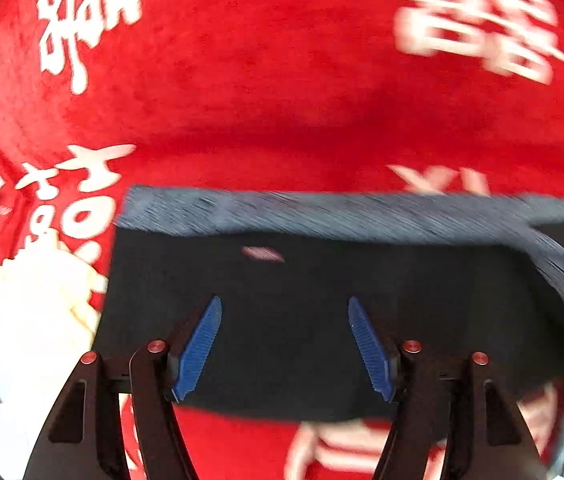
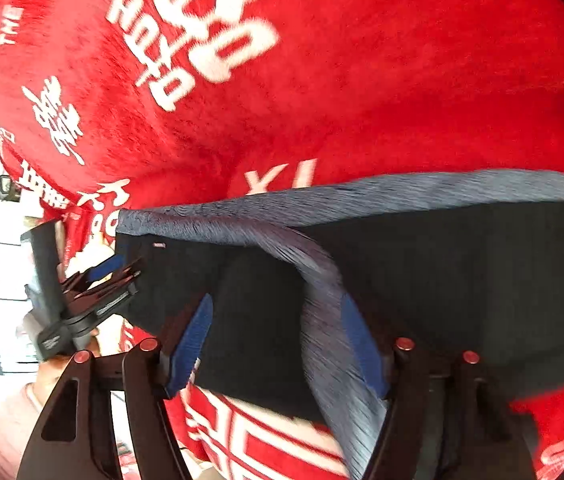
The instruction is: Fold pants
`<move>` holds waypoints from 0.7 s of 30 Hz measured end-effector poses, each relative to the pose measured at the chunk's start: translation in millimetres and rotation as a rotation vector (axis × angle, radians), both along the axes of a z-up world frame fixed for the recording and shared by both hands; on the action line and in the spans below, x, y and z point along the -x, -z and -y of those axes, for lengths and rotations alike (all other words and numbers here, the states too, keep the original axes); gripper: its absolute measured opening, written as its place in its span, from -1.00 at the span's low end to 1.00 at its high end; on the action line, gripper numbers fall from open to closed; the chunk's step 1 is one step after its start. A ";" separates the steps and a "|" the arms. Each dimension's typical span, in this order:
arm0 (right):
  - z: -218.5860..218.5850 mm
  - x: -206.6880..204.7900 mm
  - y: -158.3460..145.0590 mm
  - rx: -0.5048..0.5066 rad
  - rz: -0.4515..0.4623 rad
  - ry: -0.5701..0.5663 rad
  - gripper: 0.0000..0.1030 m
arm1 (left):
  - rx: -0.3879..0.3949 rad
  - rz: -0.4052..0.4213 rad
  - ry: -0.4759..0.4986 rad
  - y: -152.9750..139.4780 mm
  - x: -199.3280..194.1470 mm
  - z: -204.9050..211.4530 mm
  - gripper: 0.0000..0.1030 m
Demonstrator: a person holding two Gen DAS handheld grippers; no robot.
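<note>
Both wrist views look down steeply from close above. Both share the pants [image 1: 322, 320] [image 2: 442, 280] on the red blanket [image 1: 262, 80] [image 2: 362, 80] (the right view also catches the left gripper [image 2: 122, 276] at its left edge).

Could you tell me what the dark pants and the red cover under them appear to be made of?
The pants look like a dark knit or fleece, matte, with a grey ribbed band along the top edge; blur leaves the weave open. The red cover looks like plush fleece: a fuzzy, short nap with white printed characters.
</note>
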State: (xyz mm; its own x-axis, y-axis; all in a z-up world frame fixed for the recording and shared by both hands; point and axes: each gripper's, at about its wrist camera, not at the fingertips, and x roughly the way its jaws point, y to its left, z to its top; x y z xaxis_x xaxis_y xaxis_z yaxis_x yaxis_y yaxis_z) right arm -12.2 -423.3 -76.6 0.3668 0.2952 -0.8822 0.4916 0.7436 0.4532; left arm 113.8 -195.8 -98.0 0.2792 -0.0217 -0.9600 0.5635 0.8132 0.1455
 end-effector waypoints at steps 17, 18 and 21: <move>-65.6 344.2 8.7 0.012 -0.142 0.541 0.40 | 0.173 -0.249 0.364 -8.5 204.7 91.4 0.31; -69.6 349.2 14.0 0.001 -0.137 0.553 0.40 | 0.168 -0.252 0.375 -4.7 207.8 93.6 0.31; -73.1 367.8 28.9 -0.020 -0.131 0.584 0.40 | 0.161 -0.257 0.393 0.3 219.2 101.6 0.31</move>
